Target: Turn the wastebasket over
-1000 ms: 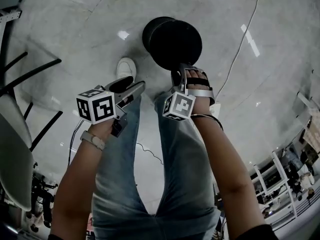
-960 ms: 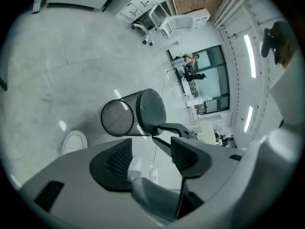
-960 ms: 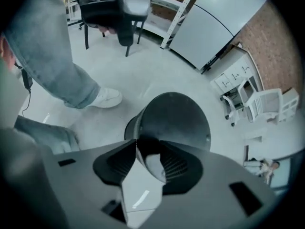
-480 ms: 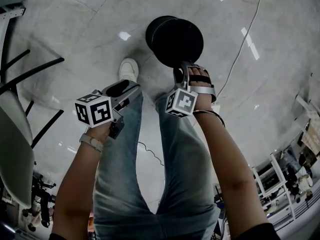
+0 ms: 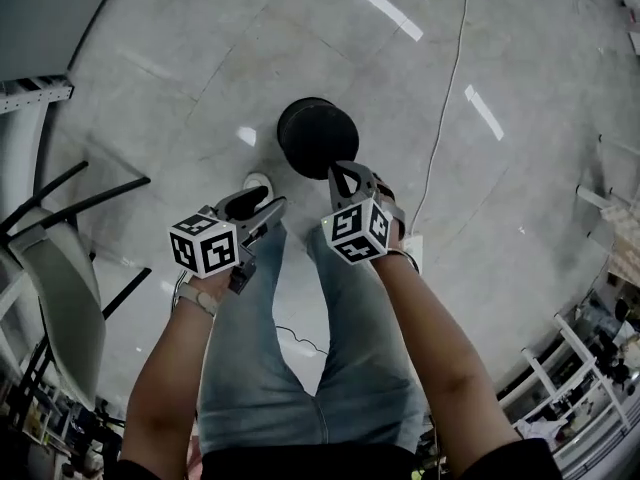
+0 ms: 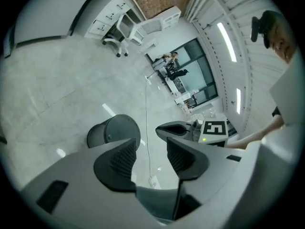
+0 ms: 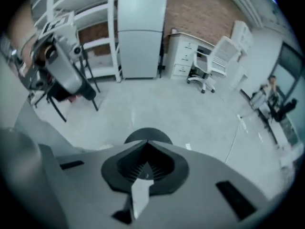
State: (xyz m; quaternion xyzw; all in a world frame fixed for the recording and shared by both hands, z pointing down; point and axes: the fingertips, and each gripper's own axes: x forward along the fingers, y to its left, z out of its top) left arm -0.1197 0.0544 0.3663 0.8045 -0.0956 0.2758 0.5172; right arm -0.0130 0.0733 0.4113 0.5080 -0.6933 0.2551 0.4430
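- The wastebasket [image 5: 317, 136] stands on the grey floor [image 5: 520, 48], just beyond your feet and on the far side of both claws.
- From the left claw's camera the wastebasket [image 6: 112, 131] is a dark cylinder standing on end, and its upper face looks like a flat disc.
- Your left claw [image 5: 258, 206] is nearer to you and left of the wastebasket, well clear of it.
- The left claw [image 6: 151, 152] has its jaws apart and closing, with only floor showing between the ribbed pads.
- Your right claw [image 5: 347, 174] points steeply down over the near edge of the wastebasket without touching it.
- The right claw [image 7: 145, 163] has its jaws pressed together with nothing between them, and the wastebasket [image 7: 147, 133] shows as a dark arc just past the tips.
- A thin cable [image 5: 445, 118] runs across the floor to the right of the wastebasket.
- A chair [image 5: 65, 268] stands at the left.
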